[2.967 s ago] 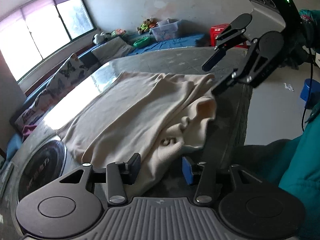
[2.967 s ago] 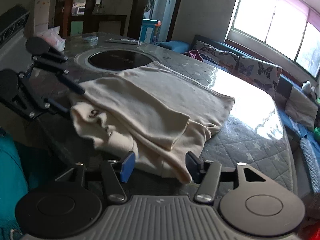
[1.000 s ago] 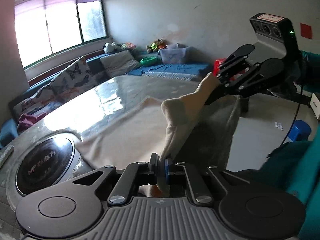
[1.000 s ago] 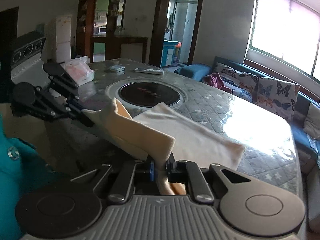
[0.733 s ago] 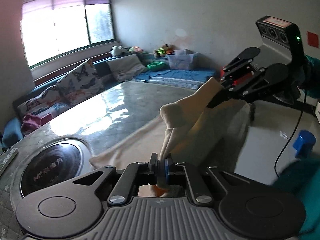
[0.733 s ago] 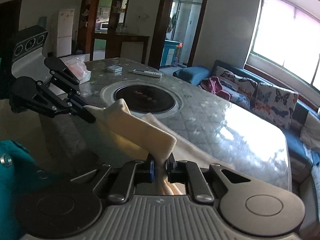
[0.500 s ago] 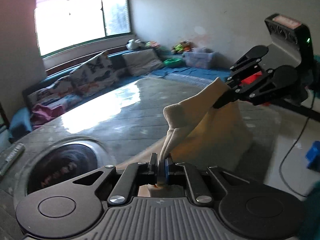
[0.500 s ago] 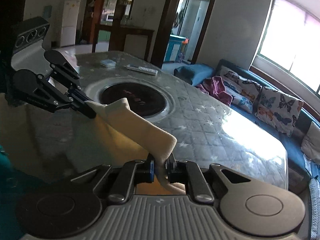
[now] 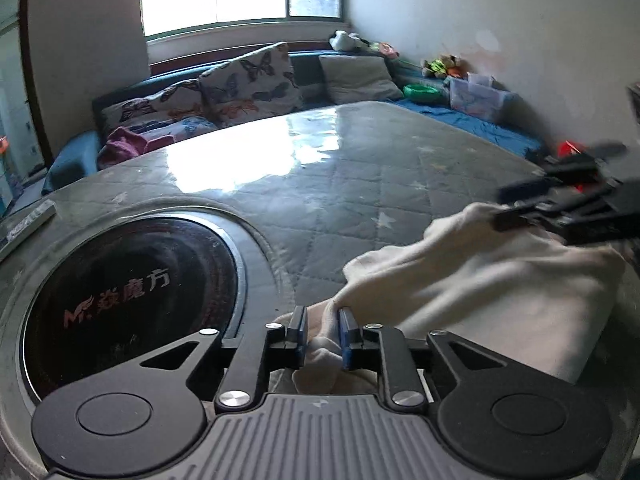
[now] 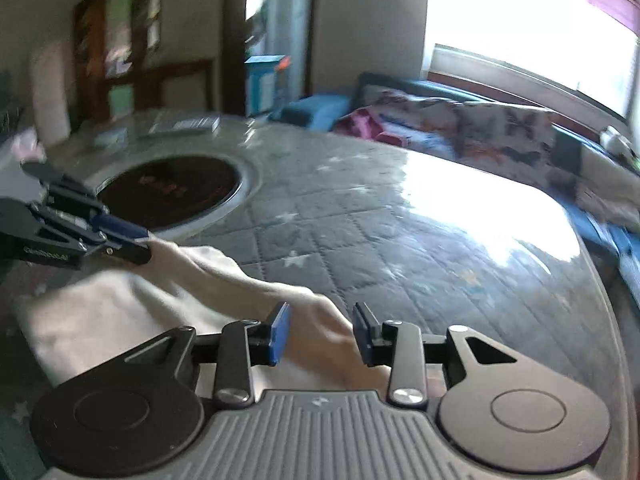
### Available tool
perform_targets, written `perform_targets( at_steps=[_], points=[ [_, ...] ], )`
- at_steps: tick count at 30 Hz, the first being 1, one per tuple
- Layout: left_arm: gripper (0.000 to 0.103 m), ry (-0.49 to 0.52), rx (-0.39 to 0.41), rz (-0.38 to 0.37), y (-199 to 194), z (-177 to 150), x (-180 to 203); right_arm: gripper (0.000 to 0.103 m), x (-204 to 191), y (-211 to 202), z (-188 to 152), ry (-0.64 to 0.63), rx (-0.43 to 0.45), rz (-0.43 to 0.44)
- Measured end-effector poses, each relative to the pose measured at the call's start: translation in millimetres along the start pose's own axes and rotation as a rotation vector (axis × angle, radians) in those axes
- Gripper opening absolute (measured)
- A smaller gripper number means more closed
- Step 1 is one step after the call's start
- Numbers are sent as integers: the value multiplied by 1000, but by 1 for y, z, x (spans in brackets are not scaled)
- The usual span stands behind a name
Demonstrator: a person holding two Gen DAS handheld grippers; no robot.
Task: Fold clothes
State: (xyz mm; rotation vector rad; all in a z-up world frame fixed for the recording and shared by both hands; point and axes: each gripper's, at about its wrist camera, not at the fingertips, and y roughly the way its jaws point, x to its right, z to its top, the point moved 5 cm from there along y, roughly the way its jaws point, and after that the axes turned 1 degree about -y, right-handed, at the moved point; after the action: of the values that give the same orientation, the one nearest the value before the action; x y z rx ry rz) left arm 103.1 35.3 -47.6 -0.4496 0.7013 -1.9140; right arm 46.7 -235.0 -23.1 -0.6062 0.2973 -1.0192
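Half a second ago both grippers held the cream garment (image 9: 500, 292) pinched up in the air; now it lies bunched on the quilted table (image 9: 360, 184), just right of the round black cooktop (image 9: 124, 300). The left gripper (image 9: 323, 336) has parted slightly, cloth loose between its fingers; the right gripper (image 10: 320, 332) gapes wide, cloth lying between. The garment's top edge runs gripper to gripper
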Motion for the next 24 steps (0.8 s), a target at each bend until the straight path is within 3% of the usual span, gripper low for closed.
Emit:
perform_targets(
  at_steps=[3, 11, 16, 19, 24],
  points=[
    [31, -30, 12, 32, 0, 1, -3, 36, 9, -17, -11, 90, 34, -17],
    [29, -65, 28, 127, 5, 17, -10, 33, 27, -18, -33, 226, 14, -32],
    [29, -79, 71, 73, -17, 20, 7, 32, 24, -25, -14, 205, 73, -28],
    [29, -82, 76, 5, -23, 18, 27, 25, 17, -12, -7, 195, 66, 5],
    [29, -92, 41, -76, -14, 22, 51, 25, 3, 13, 0, 164, 22, 41]
  ],
)
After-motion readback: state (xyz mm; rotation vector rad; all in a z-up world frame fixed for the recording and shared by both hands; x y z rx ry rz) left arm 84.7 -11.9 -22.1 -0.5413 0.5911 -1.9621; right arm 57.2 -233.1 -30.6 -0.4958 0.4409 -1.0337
